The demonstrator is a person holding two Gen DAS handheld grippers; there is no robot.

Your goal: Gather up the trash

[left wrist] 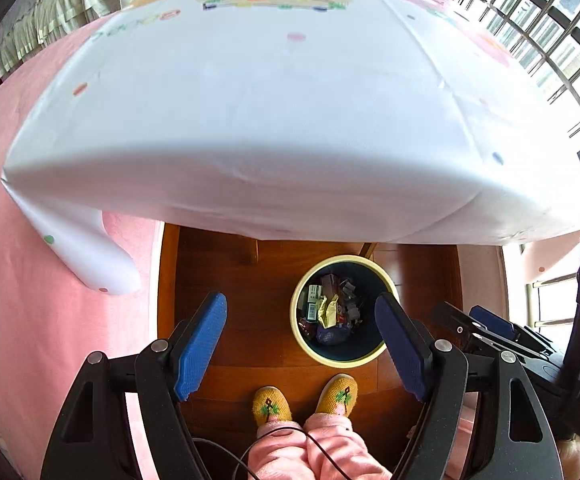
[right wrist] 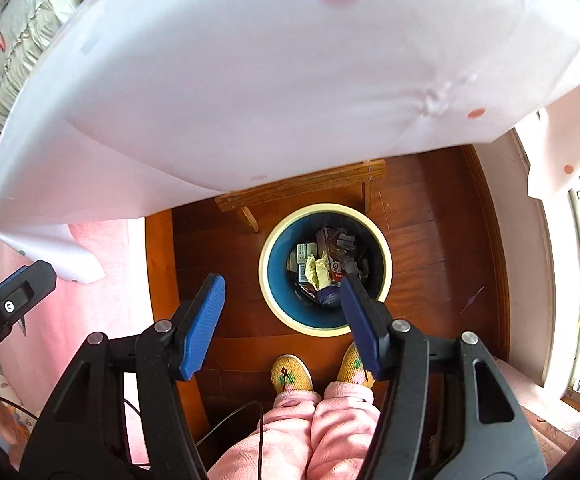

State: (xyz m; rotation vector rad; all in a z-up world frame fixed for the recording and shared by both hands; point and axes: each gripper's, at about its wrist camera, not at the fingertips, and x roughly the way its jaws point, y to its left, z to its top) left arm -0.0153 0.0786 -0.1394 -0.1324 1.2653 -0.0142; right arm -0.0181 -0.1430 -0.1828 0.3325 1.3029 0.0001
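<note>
Above the bin (left wrist: 344, 311), in the left wrist view, the left gripper (left wrist: 302, 344) hangs with its jaws apart and empty; trash (left wrist: 332, 308) already lies inside the bin, and the table (left wrist: 249, 120) beyond it looks bare, so the collecting seems done or nearly so. In the right wrist view the right gripper (right wrist: 283, 320) is likewise spread and empty above the bin (right wrist: 265, 268), and only here a wooden stool (right wrist: 302, 190) shows just behind the bin, plus a scrap (right wrist: 473, 298) on the floor to its right.

Cream-rimmed blue bin (right wrist: 266, 276) upright on floor, holding trash (right wrist: 322, 266).
</note>
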